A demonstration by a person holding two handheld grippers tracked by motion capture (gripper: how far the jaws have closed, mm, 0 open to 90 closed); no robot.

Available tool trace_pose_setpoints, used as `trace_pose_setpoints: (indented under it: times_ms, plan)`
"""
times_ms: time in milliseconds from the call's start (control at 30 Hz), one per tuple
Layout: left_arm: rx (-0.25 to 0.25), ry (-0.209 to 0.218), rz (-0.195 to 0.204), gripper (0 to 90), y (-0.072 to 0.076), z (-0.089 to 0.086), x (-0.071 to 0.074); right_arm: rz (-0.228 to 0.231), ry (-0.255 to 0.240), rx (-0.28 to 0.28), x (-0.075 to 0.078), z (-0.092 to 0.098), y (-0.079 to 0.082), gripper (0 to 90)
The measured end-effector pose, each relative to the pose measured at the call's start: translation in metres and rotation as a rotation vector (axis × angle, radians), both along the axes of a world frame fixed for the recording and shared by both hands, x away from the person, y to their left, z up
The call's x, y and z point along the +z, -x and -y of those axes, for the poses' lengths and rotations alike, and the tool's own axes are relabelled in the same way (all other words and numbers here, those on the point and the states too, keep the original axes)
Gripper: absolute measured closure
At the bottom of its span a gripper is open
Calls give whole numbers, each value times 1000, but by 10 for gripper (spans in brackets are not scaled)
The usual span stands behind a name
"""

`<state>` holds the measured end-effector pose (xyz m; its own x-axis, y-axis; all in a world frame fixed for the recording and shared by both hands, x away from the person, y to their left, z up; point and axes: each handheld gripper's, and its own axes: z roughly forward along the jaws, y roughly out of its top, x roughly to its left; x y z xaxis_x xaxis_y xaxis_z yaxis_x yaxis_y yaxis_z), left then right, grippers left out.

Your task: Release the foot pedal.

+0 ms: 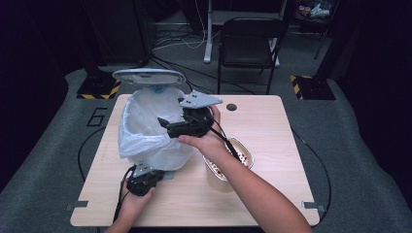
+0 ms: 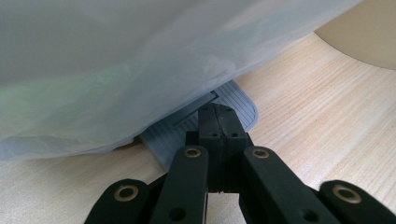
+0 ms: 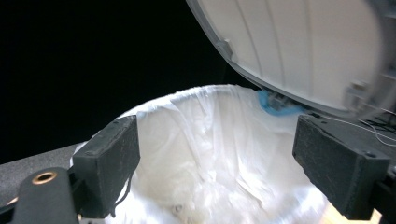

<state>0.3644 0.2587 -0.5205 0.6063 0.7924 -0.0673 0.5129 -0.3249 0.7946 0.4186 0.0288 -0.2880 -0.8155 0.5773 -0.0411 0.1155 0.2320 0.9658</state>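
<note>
Left gripper [image 2: 218, 122]: jaws closed together, tips pressing the grey pedal [image 2: 205, 119] at the foot of the bin [image 1: 148, 128]. Right gripper [image 3: 217, 165]: jaws wide apart, nothing between them, held over the open bin; white liner [image 3: 210, 140] directly below, raised lid [image 3: 299, 46] beyond and above.

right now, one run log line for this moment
left gripper: shut, pressing bin pedal | lid: up | right gripper: open over bin liner
</note>
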Motion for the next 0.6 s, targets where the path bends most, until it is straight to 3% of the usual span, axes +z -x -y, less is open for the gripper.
trace_pose_setpoints:
  times_ms: [100, 267, 333, 500, 600]
  plan:
    - [46, 46, -33, 900, 3, 5, -1, 2, 1, -17, -3, 15, 8, 147]
    - [29, 60, -53, 841, 5, 4, 0, 37, 28, -53, -15, 47, 22, 178]
    - [23, 57, -55, 804, 5, 3, 1, 30, 29, -57, -18, 52, 24, 180]
    - [25, 105, -74, 777, 7, 1, 7, 18, 18, -96, -27, 76, 30, 195]
    - [17, 134, -58, 741, 10, -2, 15, 18, 16, -108, -31, 86, 33, 203]
